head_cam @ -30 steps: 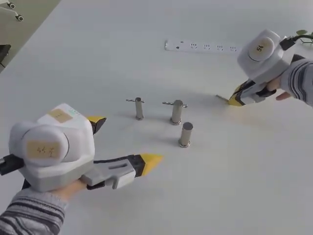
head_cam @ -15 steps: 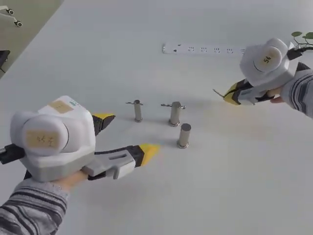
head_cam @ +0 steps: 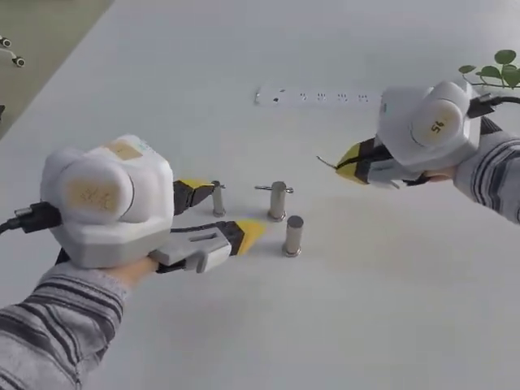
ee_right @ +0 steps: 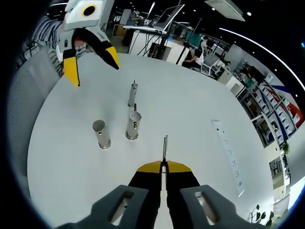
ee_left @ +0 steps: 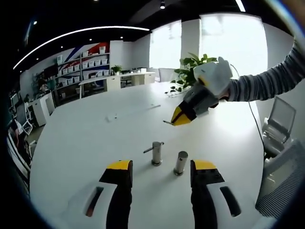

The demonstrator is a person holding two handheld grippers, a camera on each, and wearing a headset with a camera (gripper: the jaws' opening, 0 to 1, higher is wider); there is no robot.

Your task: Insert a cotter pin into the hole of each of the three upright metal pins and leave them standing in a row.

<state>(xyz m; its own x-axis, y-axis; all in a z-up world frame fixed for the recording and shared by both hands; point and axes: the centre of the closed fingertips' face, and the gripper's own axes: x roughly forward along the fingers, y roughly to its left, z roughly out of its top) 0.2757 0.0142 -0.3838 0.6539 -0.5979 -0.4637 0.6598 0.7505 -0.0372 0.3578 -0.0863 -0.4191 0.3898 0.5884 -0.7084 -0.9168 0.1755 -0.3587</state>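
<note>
**Third cotter pin held in the right gripper, bare pin not yet fitted**

Right gripper (ee_right: 163, 167): jaws pressed together, pinching a cotter pin (ee_right: 164, 147) by its rear end. Most of the cotter pin pokes out ahead of the tips. It hangs off the table (head_cam: 390, 292), up and to the right of the bare pin (head_cam: 293, 236), well apart from it.

Left gripper (ee_left: 161, 168): jaws spread, holding nothing, low to the left of the bare pin, with its near tip close beside it.

The bare pin stands upright with nothing through it. I can't make out its hole from here. The middle pin (head_cam: 278, 201) is just behind the bare pin and the end pin (head_cam: 218, 199) is further left, partly behind the left gripper's far jaw. Both are already cottered. The bare pin sits forward of those two, so the row isn't straight. A power strip (head_cam: 317, 97) lies far behind.

Risks, as I judge them:
- The bare pin is free-standing. A sideways push from the cotter pin could tip it unless the left gripper braces it first.
- The grip is short and near the end, so the cotter pin may swivel or slip if it catches the hole edge.
- If the hole faces away from the approach, the cotter pin will skate off the shaft.
- The middle pin is close behind, so an overshoot or a wide left jaw could knock it or the end pin over.
</note>
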